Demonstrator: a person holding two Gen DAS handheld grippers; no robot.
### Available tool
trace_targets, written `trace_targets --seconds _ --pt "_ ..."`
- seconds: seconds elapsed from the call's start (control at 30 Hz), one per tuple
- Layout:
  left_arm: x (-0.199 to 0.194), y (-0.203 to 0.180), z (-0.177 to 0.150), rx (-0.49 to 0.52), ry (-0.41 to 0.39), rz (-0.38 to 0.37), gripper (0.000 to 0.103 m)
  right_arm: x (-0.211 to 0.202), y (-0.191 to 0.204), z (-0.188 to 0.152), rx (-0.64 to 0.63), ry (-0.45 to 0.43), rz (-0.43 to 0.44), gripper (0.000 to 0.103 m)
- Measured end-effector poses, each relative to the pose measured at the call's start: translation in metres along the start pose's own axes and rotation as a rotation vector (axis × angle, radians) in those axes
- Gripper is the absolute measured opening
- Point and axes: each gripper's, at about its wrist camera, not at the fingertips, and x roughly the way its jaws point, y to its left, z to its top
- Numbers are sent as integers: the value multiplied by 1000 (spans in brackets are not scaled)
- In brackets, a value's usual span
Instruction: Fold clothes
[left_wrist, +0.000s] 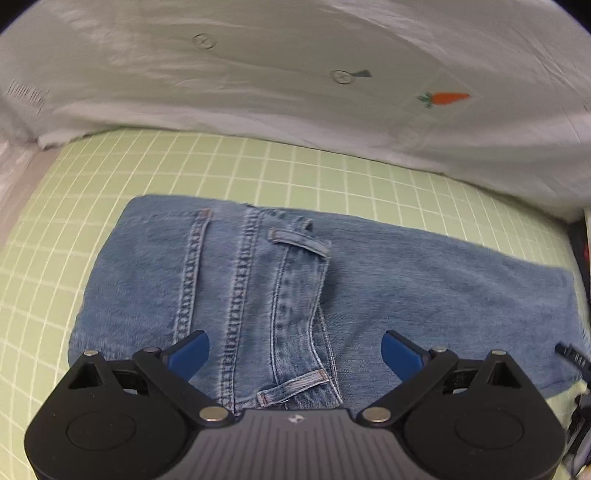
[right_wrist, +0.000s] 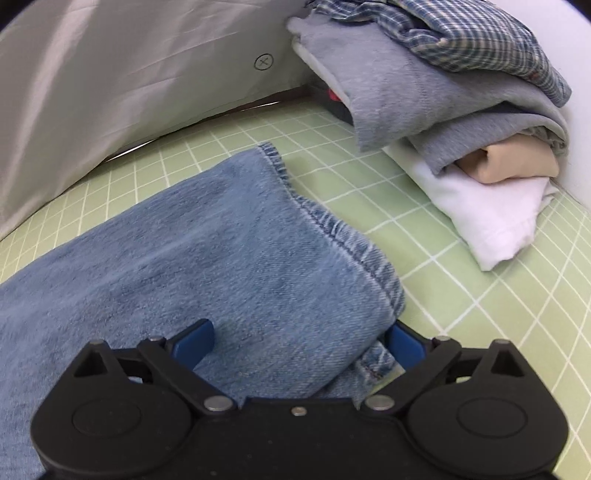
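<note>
A pair of blue jeans (left_wrist: 258, 280) lies folded flat on the green gridded mat (left_wrist: 332, 170). In the left wrist view I see its waistband end with belt loops and seams. My left gripper (left_wrist: 295, 350) is open, its blue fingertips (left_wrist: 192, 350) spread over the waistband. In the right wrist view the jeans' leg hem (right_wrist: 332, 229) lies on the mat. My right gripper (right_wrist: 299, 343) is open, its jaws straddling the hem corner, the right fingertip (right_wrist: 404, 341) partly hidden by denim.
A white cloth backdrop (left_wrist: 295, 74) with a carrot print (left_wrist: 448, 98) rises behind the mat. In the right wrist view a pile of clothes (right_wrist: 443, 92) sits at the far right: checked shirt, grey sweatshirt, beige and white garments. Green mat (right_wrist: 480, 295) shows beside the hem.
</note>
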Motion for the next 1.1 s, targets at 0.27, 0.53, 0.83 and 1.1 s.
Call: trace_targets --seconds 0.27,0.53,0.83,1.1 --pt "-17 33 -12 -165 -17 10 99 -8 3 15 -59 50 85 27" --pt "-44 81 -29 -269 -95 7 99 -54 21 40 -77 -43 127 22" --pt "-52 139 -36 -300 -134 -13 99 -138 140 51 -321 -243 224 22" --pt "-48 181 -48 -309 -89 -27 99 -142 287 -49 -535 -150 329 24"
